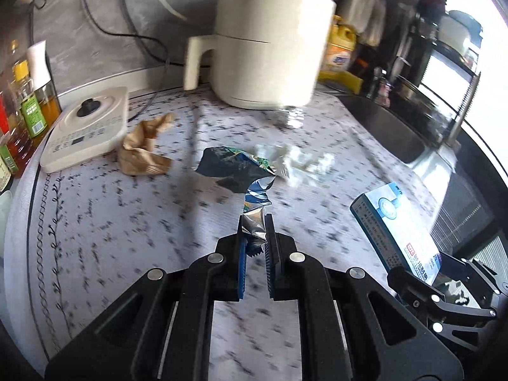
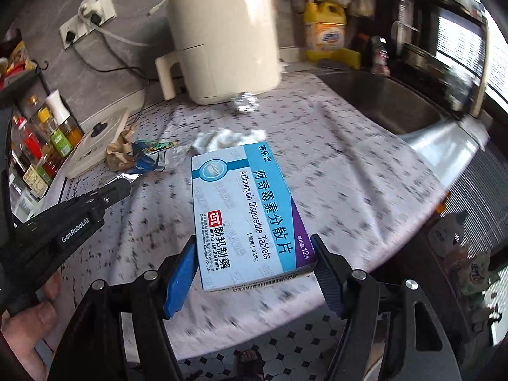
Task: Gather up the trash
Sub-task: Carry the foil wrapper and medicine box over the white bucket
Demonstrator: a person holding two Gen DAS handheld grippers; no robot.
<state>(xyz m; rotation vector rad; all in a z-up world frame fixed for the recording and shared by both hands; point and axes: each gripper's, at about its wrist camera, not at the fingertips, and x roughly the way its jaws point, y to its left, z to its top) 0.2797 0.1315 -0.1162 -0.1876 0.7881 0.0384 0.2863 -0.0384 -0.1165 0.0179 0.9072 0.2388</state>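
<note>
Trash: one wrapper [image 1: 236, 168], one box [image 2: 250, 219], two wads [image 1: 143, 146].

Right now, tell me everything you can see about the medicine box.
The medicine box is a flat cardboard carton, white and light blue with a purple corner, printed with Chinese text and "Azithromycin Dispersible Tablets". It looks intact and closed. The right gripper clamps its near end by the two long edges, holding it tilted above the patterned tablecloth. Only the blue pads touch it.
</note>
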